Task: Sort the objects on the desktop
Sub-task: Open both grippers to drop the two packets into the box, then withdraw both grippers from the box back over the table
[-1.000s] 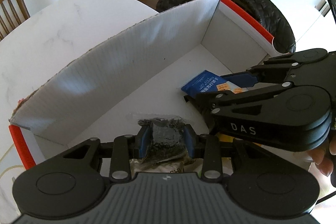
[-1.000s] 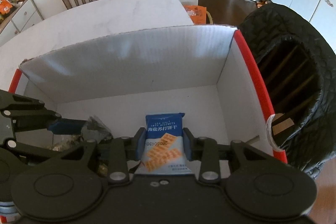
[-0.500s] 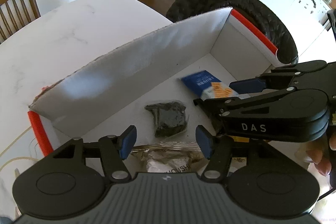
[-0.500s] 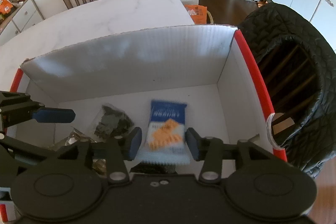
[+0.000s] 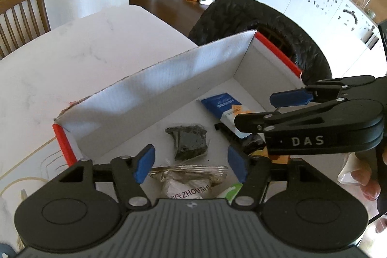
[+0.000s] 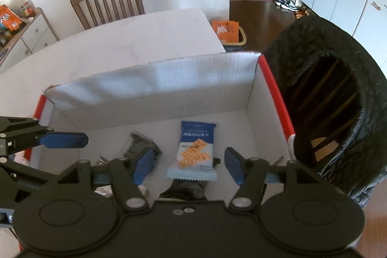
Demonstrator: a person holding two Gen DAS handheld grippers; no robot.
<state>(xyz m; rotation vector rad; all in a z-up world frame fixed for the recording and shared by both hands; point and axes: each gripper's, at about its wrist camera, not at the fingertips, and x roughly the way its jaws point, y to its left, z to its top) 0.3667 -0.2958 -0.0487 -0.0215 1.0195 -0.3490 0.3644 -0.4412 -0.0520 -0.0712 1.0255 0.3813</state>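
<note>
A white cardboard box with red edges stands on the white table. Inside lie a dark clear-wrapped packet, a blue cracker packet, a silver packet and a black packet. My left gripper is open and empty above the dark packet. My right gripper is open and empty above the cracker packet; it also shows in the left wrist view.
A black quilted jacket on a chair sits just right of the box. A wooden chair stands behind the table. A bin with an orange bag is on the floor beyond.
Both grippers opened and let go: the left dropped the dark packet, the right dropped the cracker packet, both into the box. Both grippers then rose and pulled back.
</note>
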